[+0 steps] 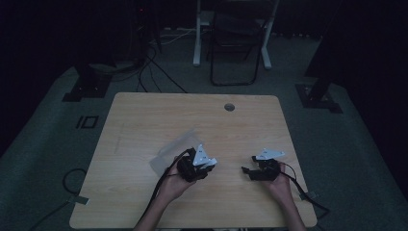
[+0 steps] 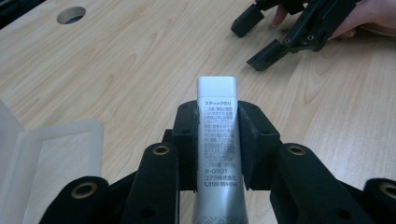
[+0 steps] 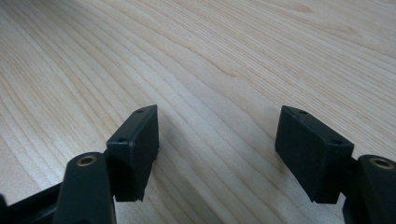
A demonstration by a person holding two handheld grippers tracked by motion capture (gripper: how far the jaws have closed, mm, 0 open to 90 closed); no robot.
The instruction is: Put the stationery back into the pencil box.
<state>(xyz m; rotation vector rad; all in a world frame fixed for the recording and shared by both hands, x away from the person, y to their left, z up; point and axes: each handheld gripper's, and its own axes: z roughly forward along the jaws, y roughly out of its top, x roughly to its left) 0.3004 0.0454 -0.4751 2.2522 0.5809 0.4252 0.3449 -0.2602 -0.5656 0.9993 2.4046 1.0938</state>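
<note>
Dim room, pale wooden table (image 1: 144, 202). Left gripper (image 2: 218, 135) clamped on a silver glue stick (image 2: 217, 154), beside a clear plastic case (image 2: 51, 158). Right gripper (image 3: 217, 149) spread wide, grasping nothing.

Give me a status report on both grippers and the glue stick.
Left gripper shut on glue stick, held above table. Right gripper open, holding nothing. Clear case beside left jaws.

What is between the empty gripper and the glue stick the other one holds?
Nothing visible: bare table lies between the right gripper, its fingers apart, and the glue stick clamped in the left gripper.
</note>
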